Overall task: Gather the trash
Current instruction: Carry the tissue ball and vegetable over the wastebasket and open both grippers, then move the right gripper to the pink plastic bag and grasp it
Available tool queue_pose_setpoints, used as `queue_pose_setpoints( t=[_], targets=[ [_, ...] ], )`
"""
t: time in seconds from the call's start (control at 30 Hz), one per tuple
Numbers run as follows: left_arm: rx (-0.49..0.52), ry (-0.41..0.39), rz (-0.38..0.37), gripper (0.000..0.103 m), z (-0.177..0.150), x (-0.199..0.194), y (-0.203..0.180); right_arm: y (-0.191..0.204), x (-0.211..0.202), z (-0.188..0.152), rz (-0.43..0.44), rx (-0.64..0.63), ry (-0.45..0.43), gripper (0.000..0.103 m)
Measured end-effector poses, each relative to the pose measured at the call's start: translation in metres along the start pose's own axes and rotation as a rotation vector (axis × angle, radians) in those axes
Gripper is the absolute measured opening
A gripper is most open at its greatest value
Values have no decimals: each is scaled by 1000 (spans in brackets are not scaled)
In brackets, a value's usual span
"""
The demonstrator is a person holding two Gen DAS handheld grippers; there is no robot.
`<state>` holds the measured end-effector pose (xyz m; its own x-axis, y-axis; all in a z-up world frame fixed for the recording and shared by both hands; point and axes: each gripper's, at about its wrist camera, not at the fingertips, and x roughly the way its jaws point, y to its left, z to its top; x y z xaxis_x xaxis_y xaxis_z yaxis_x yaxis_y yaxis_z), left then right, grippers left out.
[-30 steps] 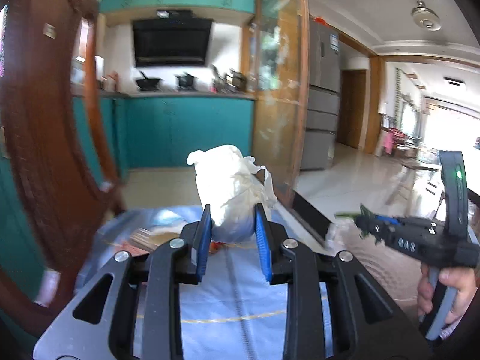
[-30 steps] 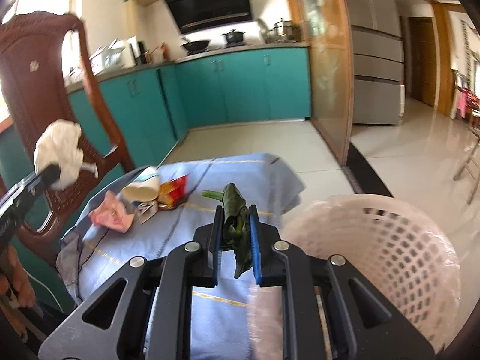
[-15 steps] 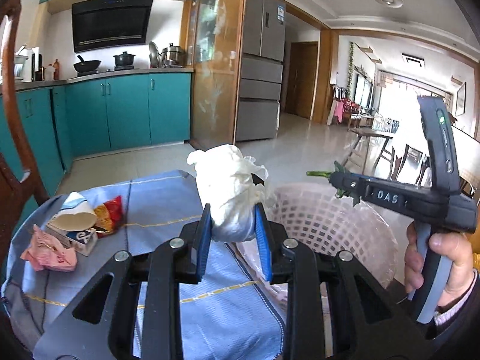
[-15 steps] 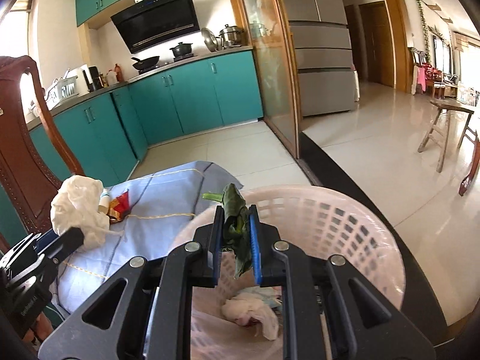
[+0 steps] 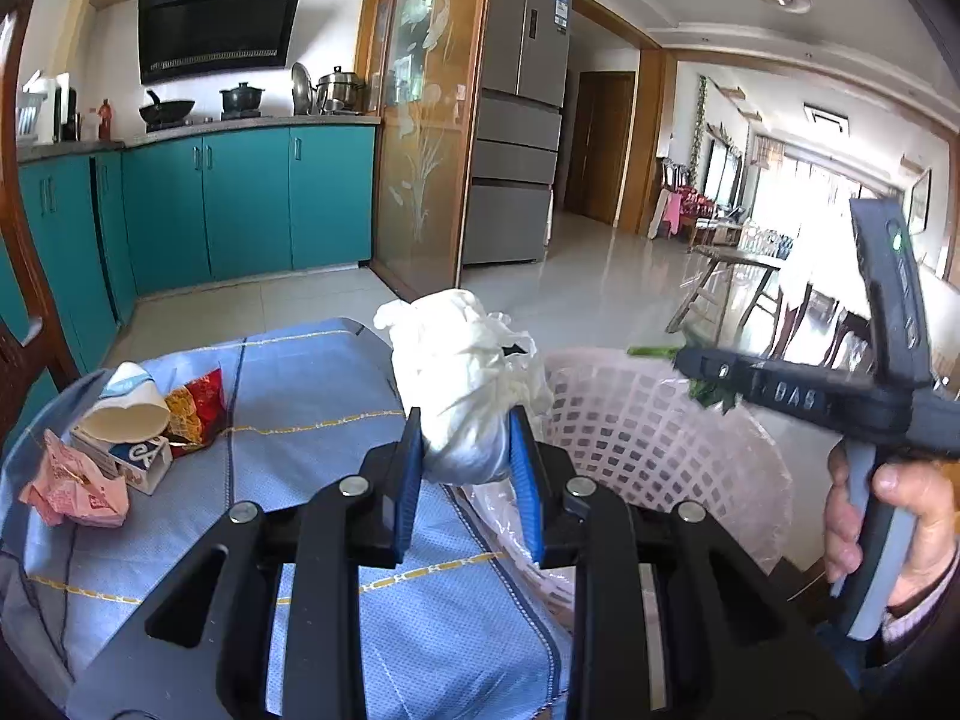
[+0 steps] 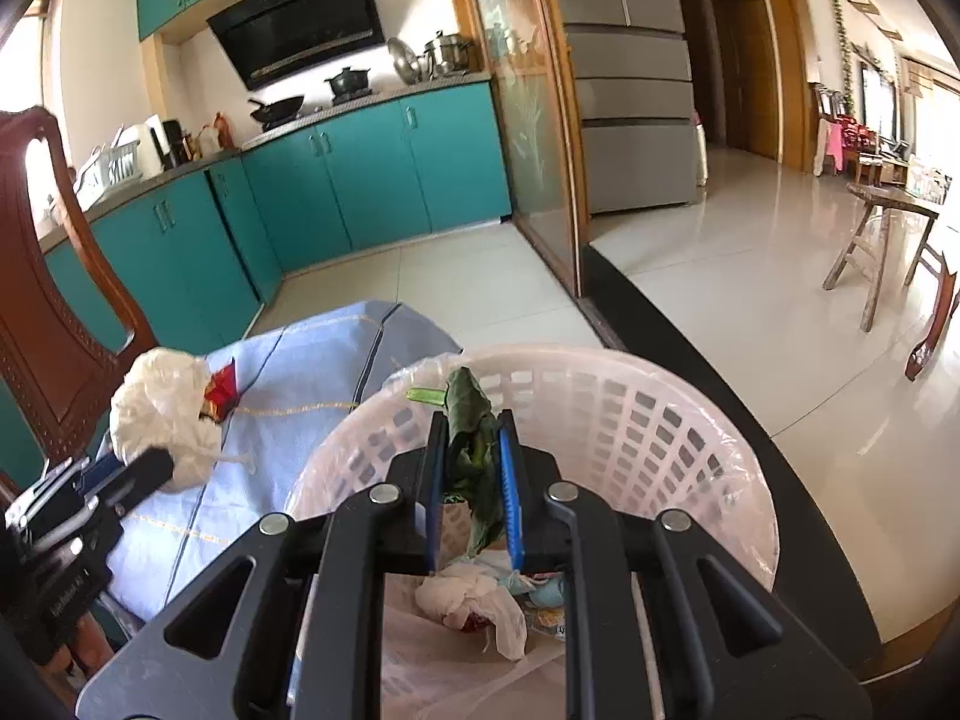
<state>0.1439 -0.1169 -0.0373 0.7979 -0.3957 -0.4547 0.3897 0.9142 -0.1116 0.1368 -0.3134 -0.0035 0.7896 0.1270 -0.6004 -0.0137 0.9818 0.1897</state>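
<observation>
I judge my right tool (image 6: 471, 474), pinching the limp green leaf (image 6: 471, 444), hangs directly above the pink plastic mesh basket (image 6: 660, 414), nearer than the left tool (image 5: 465, 468) pinching the crumpled white plastic bag (image 5: 462, 384).

Bright daylight, window glare right, fisheye-warped edges, dark vignette.

White crumpled plastic bag (image 5: 465, 384): bunched, clamped upright between blue pads beside the basket rim. Wilted green leaf (image 6: 471, 441): hangs vertically above the basket interior. Pink lattice basket (image 6: 630, 414): plastic-lined, holds crumpled tissue (image 6: 474, 600). Paper cup (image 5: 129, 411), red wrapper (image 5: 195, 405), pink wrapper (image 5: 75, 483): on the blue cloth.
</observation>
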Motion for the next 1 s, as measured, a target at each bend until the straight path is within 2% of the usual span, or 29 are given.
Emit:
queue_pose_setpoints(
  t=[0.1,0.27,0.4,0.47,0.5,0.53,0.57,0.6,0.63,0.7,0.73,0.77,0.83,0.9,1.0],
  targets=[
    [-51,-3,-28,28,3,0,12,0,2,-2,28,12,20,17],
    [-103,18,-55,28,3,5,17,-4,3,-4,15,11,37,17],
    [-126,24,-109,28,6,12,17,-5,21,-10,-3,0,144,17],
    [-150,30,-156,28,8,18,17,-9,28,-14,-48,12,178,18],
    [-165,34,-176,28,8,23,17,-11,28,-14,-66,31,177,24],
    [-171,41,-187,29,8,27,16,-17,26,-13,-82,61,168,39],
    [-177,52,-203,29,8,32,14,-24,23,-12,-89,98,149,47],
    [-182,68,-225,29,7,39,11,-33,15,-10,-88,161,111,60],
    [-183,78,-238,29,7,44,9,-41,9,-9,-81,211,80,66],
    [-167,109,-262,32,4,53,-1,-57,-2,-7,-55,322,24,68],
    [-148,132,-263,37,2,58,-9,-63,-5,-7,-44,371,9,68],
    [-131,151,-261,41,0,62,-15,-67,-6,-7,-32,405,4,68],
    [-100,169,-250,57,-2,62,-23,-69,-3,-6,-22,434,8,68],
    [-76,154,-209,60,-2,57,-24,-63,1,-3,-10,432,17,68],
    [-27,95,-15,60,3,39,-14,-44,6,3,29,396,11,68]
  ],
)
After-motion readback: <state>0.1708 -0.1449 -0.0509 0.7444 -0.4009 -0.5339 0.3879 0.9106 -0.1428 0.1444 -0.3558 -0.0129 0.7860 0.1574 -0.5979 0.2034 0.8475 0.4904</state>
